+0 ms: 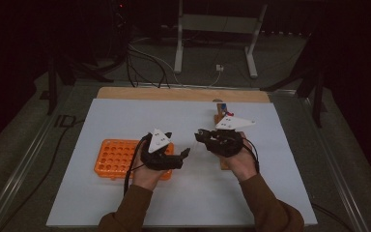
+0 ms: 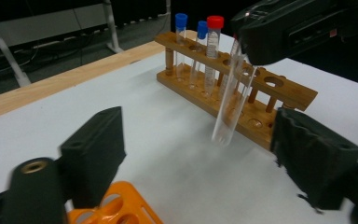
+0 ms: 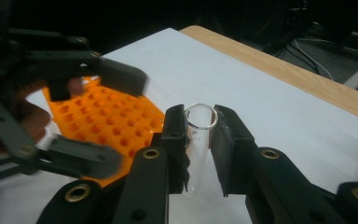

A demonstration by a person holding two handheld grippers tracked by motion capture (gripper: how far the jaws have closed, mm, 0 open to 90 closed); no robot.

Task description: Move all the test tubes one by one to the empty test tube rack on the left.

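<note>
Step in hand, judged: handover of an uncapped glass tube [image 3: 199,140] btw grippers, likely bound for the orange rack [image 1: 118,157].

R gripper [image 3: 200,126]: jaws pressed onto the tube near its open rim, one pad each side, tube pinched upright btw them in the right gripper view. In the left gripper view the tube [image 2: 231,91] is seen hanging tilted below the R gripper, closed end down, free of the table.

L gripper [image 2: 196,154]: jaws spread, nothing btw the pads; the tube is ahead of and slightly above the gap, nearer the right-hand jaw, not touched. Orange rack is just below the L jaws. Wooden rack [image 2: 242,100] w/ capped tubes [image 2: 213,51] sits beyond the tube, behind the jaw line.

Next move, judged: the L gap must be brought around the tube's lower half, lined up w/ its tilt, pads closed gently on glass before the R jaws are loosened. Risk: slip or knock if closed off-centre.
</note>
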